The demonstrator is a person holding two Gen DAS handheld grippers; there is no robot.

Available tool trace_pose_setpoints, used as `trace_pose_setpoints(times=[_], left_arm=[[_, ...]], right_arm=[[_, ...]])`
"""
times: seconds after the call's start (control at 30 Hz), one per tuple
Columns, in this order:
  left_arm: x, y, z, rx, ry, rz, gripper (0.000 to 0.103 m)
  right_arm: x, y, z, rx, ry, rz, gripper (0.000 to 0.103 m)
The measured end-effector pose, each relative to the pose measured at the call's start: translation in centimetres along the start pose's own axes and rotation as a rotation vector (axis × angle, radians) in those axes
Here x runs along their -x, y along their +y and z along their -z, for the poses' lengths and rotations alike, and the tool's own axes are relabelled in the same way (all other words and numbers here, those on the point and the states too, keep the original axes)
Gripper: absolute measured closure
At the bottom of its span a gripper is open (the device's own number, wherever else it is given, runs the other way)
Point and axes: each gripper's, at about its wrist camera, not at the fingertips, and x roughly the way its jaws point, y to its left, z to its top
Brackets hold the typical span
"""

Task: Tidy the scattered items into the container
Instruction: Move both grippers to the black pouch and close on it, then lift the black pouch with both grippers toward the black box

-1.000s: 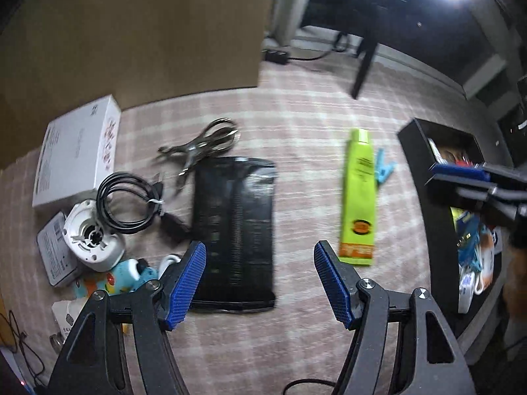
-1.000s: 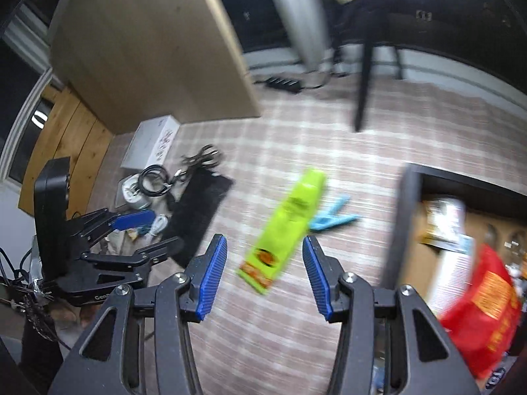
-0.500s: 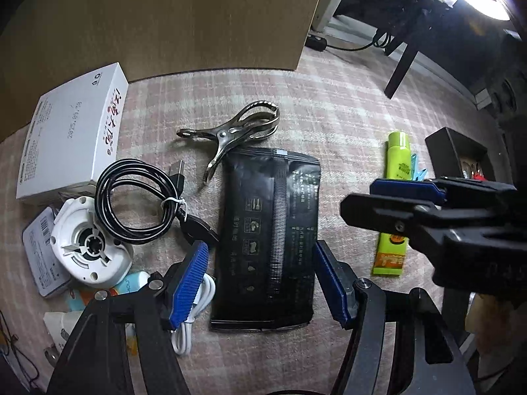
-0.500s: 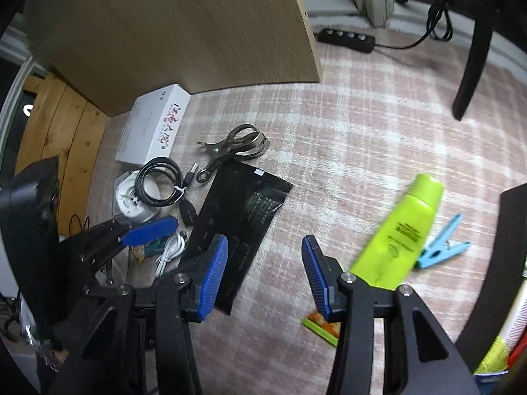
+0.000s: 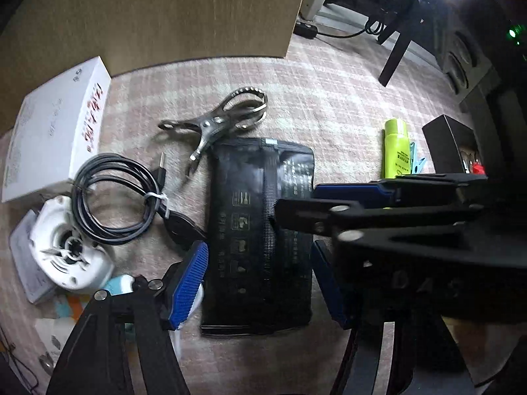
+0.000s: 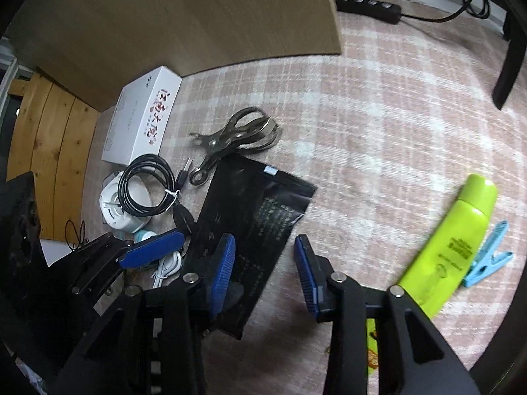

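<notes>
A plaid rug (image 6: pixel 378 138) covers the floor, a wooden board (image 6: pixel 184 16) behind it. The left gripper (image 5: pixel 260 279) hangs with jaws apart, straddling the black pouch (image 5: pixel 260 230) without pressing it. The right gripper (image 6: pixel 265 273) has jaws closing over the pouch's corner and bare rug, gripping nothing yet. Cable (image 5: pixel 112 194), clamp (image 5: pixel 224 121), box (image 5: pixel 52 128) and tube (image 6: pixel 454 243) lie around; the container (image 5: pixel 451 141) stands well apart. Both grippers crowd one flat pouch, so they may collide, or the jaws may slide off it.

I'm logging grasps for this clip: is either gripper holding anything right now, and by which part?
Nothing is held. The left gripper straddles the black pouch without pressing it; the right gripper is closing over the pouch's edge, not gripping.
</notes>
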Motion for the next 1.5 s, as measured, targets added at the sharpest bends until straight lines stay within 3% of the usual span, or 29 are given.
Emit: trace_pose_setpoints(times=[0.2,0.53,0.9,1.17,1.5], left_arm=[[-1.0,-0.8,0.3,-0.03,0.0,-0.017,0.038],[-0.9,-2.1,0.6,-0.009,-0.008,0.033,0.059],[2.0,-5.4,0.8,-0.062,-0.052,0.063,0.059],[4.4,-11.9,0.7,-0.158,-0.09,0.081,0.059],[7.0,-23.2,0.9,-0.322,-0.107,0.149,0.059]], right_arm=[[-0.4,0.1,-0.1,-0.012,0.003,-0.002,0.068],[0.3,-0.2,0.1,-0.027,-0.014,-0.005,0.068],[4.7,-1.6,1.7,-0.04,-0.071,-0.009,0.068],[11.3,-5.2,5.1,-0.082,-0.153,0.003,0.068],[20.6,-11.4,10.6,-0.204,-0.275,0.05,0.068]])
